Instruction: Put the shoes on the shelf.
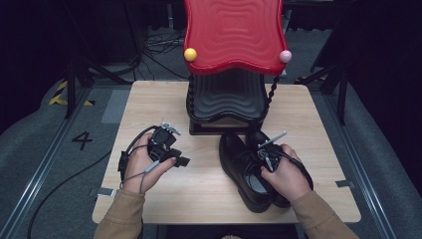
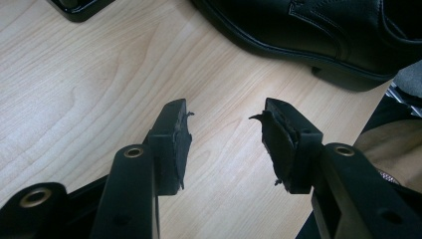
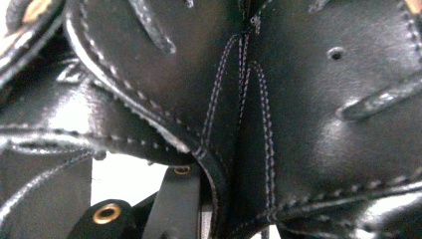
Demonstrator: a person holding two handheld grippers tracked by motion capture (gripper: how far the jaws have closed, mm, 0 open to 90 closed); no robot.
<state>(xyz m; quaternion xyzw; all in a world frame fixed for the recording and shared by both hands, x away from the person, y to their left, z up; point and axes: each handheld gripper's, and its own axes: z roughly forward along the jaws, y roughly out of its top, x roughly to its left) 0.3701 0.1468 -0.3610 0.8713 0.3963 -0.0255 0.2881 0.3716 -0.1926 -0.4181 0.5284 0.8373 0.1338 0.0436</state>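
Two black leather shoes [image 1: 240, 162] stand side by side on the right half of the wooden table [image 1: 149, 99]. My right gripper [image 1: 266, 153] reaches down into them from above. In the right gripper view a stitched leather wall of the black shoe [image 3: 298, 124] runs down between the jaws of my right gripper [image 3: 219, 196]. It lies against the one jaw I can see, and the other is hidden behind it. My left gripper [image 1: 180, 162] hovers low over bare wood to the left of the shoes. In its own view the left gripper [image 2: 226, 144] is open and holds nothing, with one shoe [image 2: 308, 30] beyond it.
A stand with a red wavy top [image 1: 234, 30] and a black wavy shelf [image 1: 226, 94] sits at the table's back middle, just behind the shoes. A yellow ball [image 1: 190, 54] and a pink ball [image 1: 284, 56] mark its front corners. Its black base corner [image 2: 79, 7] is near my left gripper.
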